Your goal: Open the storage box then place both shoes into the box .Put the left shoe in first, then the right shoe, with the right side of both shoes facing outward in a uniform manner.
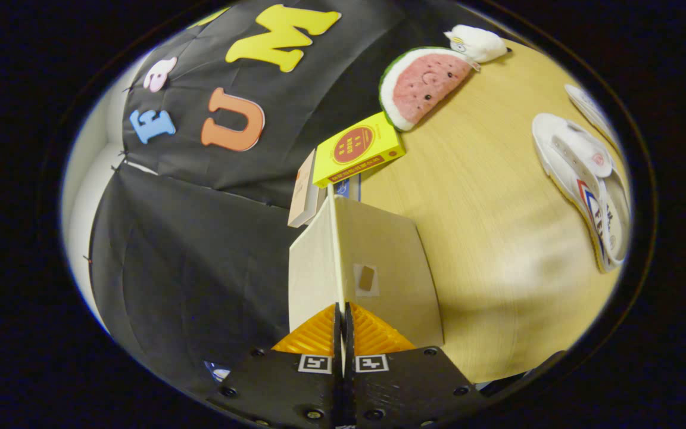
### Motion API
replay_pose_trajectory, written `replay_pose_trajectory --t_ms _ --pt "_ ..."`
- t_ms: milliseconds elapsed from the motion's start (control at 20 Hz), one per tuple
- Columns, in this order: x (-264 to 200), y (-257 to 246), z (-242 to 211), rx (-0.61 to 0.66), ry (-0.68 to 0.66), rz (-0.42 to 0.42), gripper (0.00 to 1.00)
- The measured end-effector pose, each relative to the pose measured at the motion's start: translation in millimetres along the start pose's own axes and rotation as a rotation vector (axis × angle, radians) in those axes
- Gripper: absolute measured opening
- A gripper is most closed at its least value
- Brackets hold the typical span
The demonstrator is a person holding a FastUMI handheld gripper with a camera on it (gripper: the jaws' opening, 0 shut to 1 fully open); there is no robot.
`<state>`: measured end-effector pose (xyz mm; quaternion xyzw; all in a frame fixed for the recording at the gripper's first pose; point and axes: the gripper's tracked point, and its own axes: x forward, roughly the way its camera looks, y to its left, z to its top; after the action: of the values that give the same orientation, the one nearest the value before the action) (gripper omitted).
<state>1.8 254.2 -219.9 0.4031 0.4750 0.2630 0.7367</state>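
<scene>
My claw (343, 316) is pinched nearly closed on the thin edge of the box lid (379, 268), one orange ridged finger (310, 336) on each side. The lid is flat, stiff, pale card with a small brown patch. It is so thin it could slip out and drop, or bend if I twist. Past the lid, on the smooth wooden table (486, 226), a white shoe (581, 179) lies well apart. Beyond the lid sit a yellow carton (358, 149) and a soft melon toy (423, 83).
</scene>
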Motion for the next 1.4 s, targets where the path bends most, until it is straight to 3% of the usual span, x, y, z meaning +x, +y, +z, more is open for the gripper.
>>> replay_pose_trajectory --t_ms 300,450,800,1000,1100,1350,1400 --pt "-16.7 91.7 3.6 -0.12 0.018 0.074 0.0" --pt "-9.8 149.7 -9.7 -0.248 0.042 0.119 0.0" --pt "49.1 239.4 -58.4 -0.556 0.075 0.144 0.01" --pt "80.6 262.1 -72.9 -0.686 0.057 0.106 0.08" --pt "85.0 272.4 -74.9 -0.791 0.02 0.091 0.2" --pt "71.4 286.1 -69.2 -0.925 -0.075 0.08 0.75" --pt "68.8 286.0 -68.1 -0.929 -0.083 0.079 0.77"
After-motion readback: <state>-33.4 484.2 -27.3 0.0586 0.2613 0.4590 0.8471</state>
